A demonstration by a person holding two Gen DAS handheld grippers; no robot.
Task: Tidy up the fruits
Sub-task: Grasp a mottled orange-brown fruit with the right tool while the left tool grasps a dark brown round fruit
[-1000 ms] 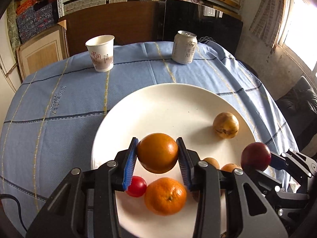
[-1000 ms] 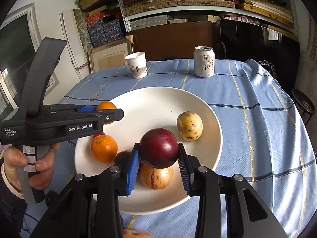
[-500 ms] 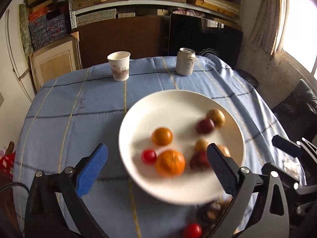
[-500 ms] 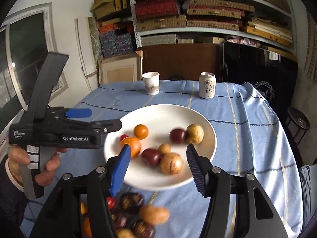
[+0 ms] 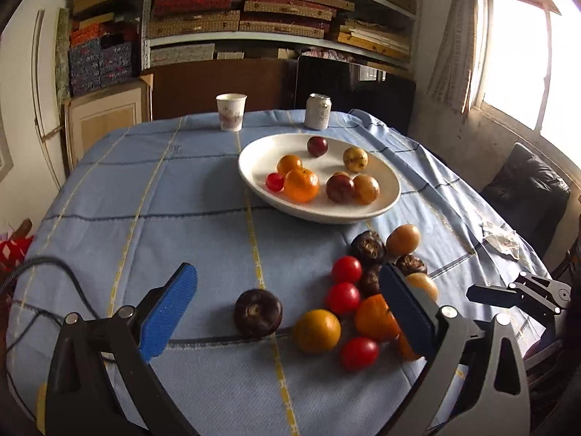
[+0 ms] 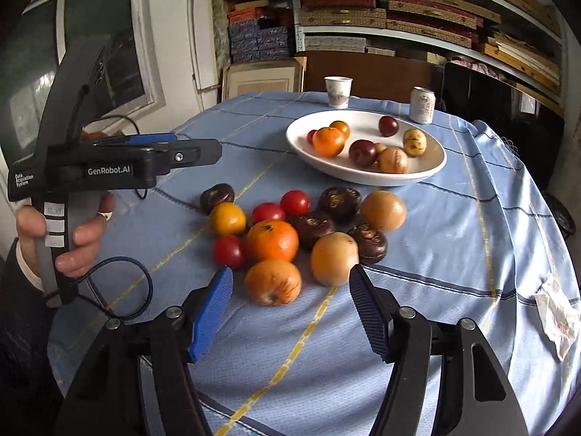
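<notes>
The fruit is split in two lots, and I judge the job somewhere near half done. On the white plate (image 6: pixel 428 167), which sits toward the far side of the table, I count about eight pieces: an orange (image 6: pixel 328 141) with a smaller one behind it, a little red tomato at the left rim, two dark plums (image 6: pixel 363 152), a yellow speckled fruit (image 6: pixel 414 141) on the right and tan ones in the middle. Still loose on the blue cloth (image 6: pixel 454 254), near me and short of the plate, is a tight cluster of about a dozen: a big orange (image 6: pixel 272 240), an apple-like fruit (image 6: pixel 273 282) nearest my right tool, three red tomatoes (image 6: pixel 295 201), several dark wrinkled fruits (image 6: pixel 339 200) and some tan and yellow ones; one dark fruit (image 5: pixel 258 312) lies a little apart to the left. My left gripper (image 5: pixel 287 309) is spread wide with nothing in it, hanging over the near cloth. My right gripper (image 6: pixel 290 307) has just been opening and holds nothing, the apple-like fruit just beyond its tips. A paper cup (image 6: pixel 338 91) and a can (image 6: pixel 422 104) stand beyond the plate, untouched.
</notes>
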